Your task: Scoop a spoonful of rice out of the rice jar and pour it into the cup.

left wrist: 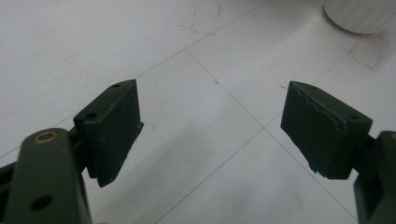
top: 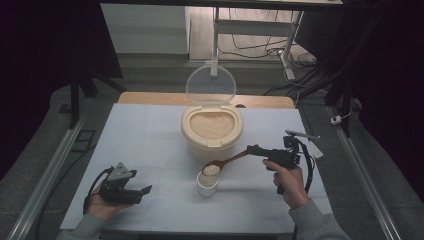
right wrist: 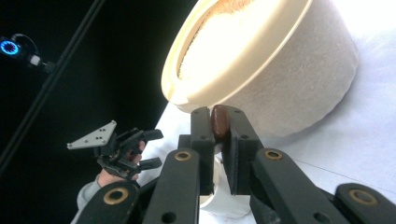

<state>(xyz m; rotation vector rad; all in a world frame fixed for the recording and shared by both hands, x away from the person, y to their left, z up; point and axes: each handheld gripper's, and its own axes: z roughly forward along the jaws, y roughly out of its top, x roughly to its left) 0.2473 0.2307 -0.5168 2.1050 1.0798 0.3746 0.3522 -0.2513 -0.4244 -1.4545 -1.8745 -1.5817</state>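
A cream rice container [top: 212, 132] with its clear lid [top: 210, 86] flipped up stands mid-table, full of rice [top: 212, 123]. My right gripper [top: 256, 150] is shut on the handle of a brown wooden spoon [top: 227, 161]. Its bowl, heaped with rice, hovers over a small white cup [top: 207, 185]. In the right gripper view the spoon handle [right wrist: 220, 121] sits pinched between the jaws, with the container [right wrist: 280, 70] behind and the cup [right wrist: 219, 200] below. My left gripper [top: 146, 192] rests open at the front left, empty; its jaws stand wide apart over the table [left wrist: 187, 84].
A white sheet with thin grid lines covers the table [top: 150, 135]. The cup's base [left wrist: 362, 14] peeks in at the top right of the left gripper view. Beyond the table lie a desk frame [top: 255, 30] and cables on the floor.
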